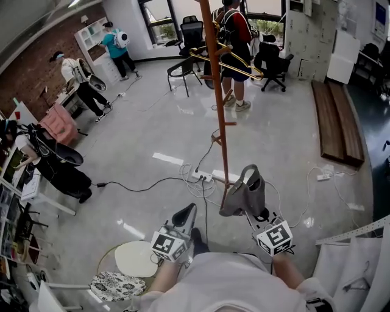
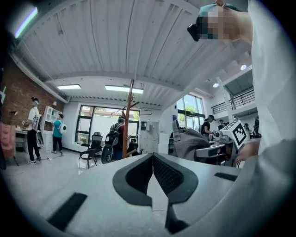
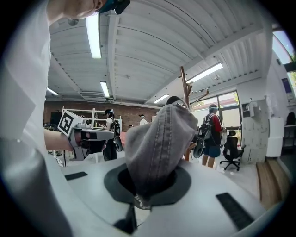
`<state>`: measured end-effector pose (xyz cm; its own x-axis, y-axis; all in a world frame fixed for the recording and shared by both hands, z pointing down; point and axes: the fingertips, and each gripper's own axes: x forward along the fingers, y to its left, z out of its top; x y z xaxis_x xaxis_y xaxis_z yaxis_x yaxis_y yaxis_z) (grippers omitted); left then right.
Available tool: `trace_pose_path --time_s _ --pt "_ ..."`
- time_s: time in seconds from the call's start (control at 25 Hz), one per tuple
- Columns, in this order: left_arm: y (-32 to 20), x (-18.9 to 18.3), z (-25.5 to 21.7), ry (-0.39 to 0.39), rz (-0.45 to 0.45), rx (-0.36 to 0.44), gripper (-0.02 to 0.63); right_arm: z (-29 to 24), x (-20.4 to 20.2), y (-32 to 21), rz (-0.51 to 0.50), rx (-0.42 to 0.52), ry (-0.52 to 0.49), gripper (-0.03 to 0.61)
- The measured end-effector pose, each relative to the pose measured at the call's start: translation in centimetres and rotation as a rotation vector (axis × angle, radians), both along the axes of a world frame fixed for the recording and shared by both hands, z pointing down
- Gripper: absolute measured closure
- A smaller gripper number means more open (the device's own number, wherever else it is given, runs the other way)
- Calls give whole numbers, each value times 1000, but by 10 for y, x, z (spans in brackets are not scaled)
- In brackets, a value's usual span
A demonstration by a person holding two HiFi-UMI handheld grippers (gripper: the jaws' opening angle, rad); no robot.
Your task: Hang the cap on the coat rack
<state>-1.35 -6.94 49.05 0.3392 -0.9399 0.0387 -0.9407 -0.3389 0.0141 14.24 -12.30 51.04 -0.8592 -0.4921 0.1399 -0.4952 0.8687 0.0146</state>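
Place: open office or lab workspace.
Top centre: black office chairs before large windows.
Upper left: brick wall, white shelving.
Centre: power strip on polished floor.

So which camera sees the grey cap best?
The right gripper view: the cap fills the middle, pinched in the right gripper, stitching clear. The head view shows it small from above, near the coat rack. The left gripper view shows it small, off to the right.
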Motion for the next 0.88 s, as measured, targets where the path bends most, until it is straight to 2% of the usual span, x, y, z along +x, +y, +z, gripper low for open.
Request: trace_pose_path --time_s 0.2,0.4,0.64,0.88 --pt "-44 -33 2 -2 78 4 604 -1 -36 -32 50 2 8 560" --pt "-94 -91 6 5 133 -4 604 0 -89 -72 112 6 34 560" --pt "-153 -162 -11 -26 224 23 604 -15 -151 -115 219 22 17 560" --pt "-182 -200 -11 -3 291 31 604 -18 -188 -137 298 29 34 560"
